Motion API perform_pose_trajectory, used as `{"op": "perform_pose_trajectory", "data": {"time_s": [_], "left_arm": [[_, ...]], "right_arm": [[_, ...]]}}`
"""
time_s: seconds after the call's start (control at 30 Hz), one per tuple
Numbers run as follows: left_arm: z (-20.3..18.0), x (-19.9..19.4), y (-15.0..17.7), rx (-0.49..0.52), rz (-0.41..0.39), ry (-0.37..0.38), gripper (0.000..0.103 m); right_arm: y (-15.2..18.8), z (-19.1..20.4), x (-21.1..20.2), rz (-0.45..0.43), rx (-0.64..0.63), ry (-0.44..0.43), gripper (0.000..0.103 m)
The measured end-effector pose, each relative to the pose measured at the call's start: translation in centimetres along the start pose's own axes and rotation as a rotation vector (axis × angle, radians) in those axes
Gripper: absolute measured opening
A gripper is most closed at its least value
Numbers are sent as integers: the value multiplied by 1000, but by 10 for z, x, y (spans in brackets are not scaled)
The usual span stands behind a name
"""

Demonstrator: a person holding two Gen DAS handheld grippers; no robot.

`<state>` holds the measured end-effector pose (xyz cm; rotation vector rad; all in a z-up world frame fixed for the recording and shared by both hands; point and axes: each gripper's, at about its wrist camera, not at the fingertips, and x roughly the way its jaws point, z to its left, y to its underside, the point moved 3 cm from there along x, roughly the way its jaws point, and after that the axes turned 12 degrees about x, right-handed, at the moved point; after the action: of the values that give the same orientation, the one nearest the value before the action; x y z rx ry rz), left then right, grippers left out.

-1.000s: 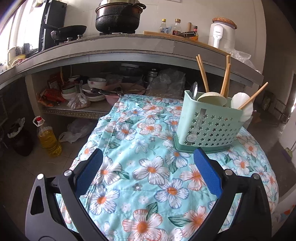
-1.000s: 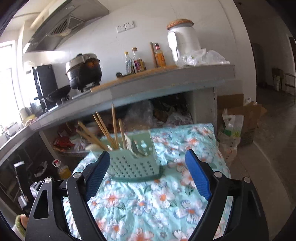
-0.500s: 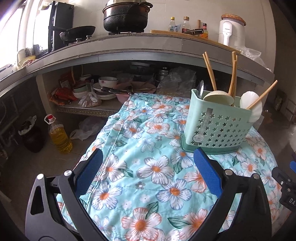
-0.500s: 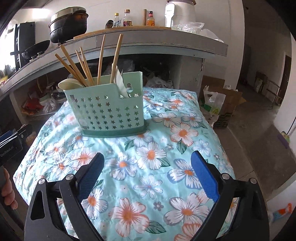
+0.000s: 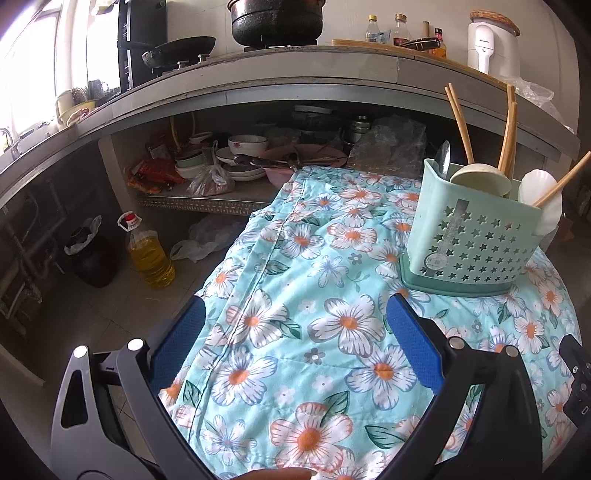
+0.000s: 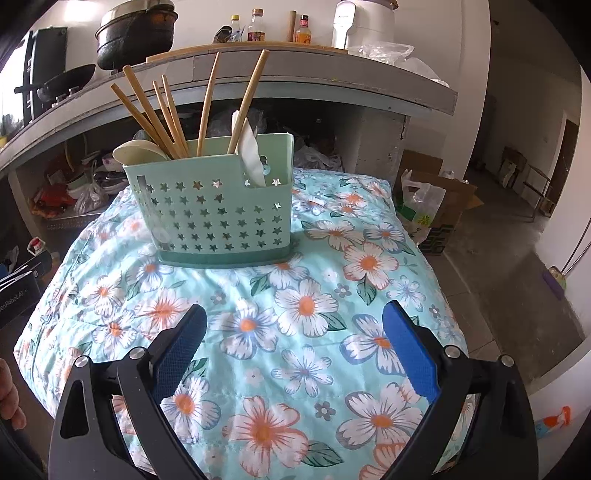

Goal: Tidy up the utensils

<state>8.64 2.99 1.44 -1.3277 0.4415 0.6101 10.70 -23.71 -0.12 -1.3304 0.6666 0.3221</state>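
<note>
A mint-green utensil caddy point(image 6: 218, 214) point(image 5: 469, 240) with star-shaped holes stands on the flowered tablecloth point(image 6: 295, 314) point(image 5: 314, 332). Several wooden chopsticks point(image 6: 162, 114) point(image 5: 506, 133), a pale spoon point(image 6: 138, 153), a white spoon point(image 5: 541, 192) and a metal spoon point(image 5: 441, 158) stick out of it. My right gripper point(image 6: 293, 325) hangs open over the cloth in front of the caddy, nothing between its blue pads. My left gripper point(image 5: 295, 317) is open too, over the cloth's left part, with the caddy ahead to its right.
A concrete counter point(image 5: 295, 70) behind carries a black pot point(image 5: 277, 18), a wok, bottles and a white appliance point(image 5: 487, 40). Bowls and bags fill the shelf beneath. An oil jug point(image 5: 149, 254) stands on the floor at the left, cardboard boxes point(image 6: 439, 206) at the right.
The right gripper dropped and closed in on the table, so the caddy looms larger, and its jaws widened slightly. The left view swung left, shifting the caddy toward the right edge.
</note>
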Motion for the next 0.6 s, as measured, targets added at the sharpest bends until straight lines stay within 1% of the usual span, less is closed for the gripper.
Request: {"op": "perform_pose_trajectory", "data": {"time_s": [0.27,0.6], "left_arm": [[4,0,0,-5,-7,-4,95],[3,1,-1,-2,8,2,95]], "right_arm": [[-3,4,-1,-5,-2,4,93],[-3,4,-1,-5,0,3,93]]}}
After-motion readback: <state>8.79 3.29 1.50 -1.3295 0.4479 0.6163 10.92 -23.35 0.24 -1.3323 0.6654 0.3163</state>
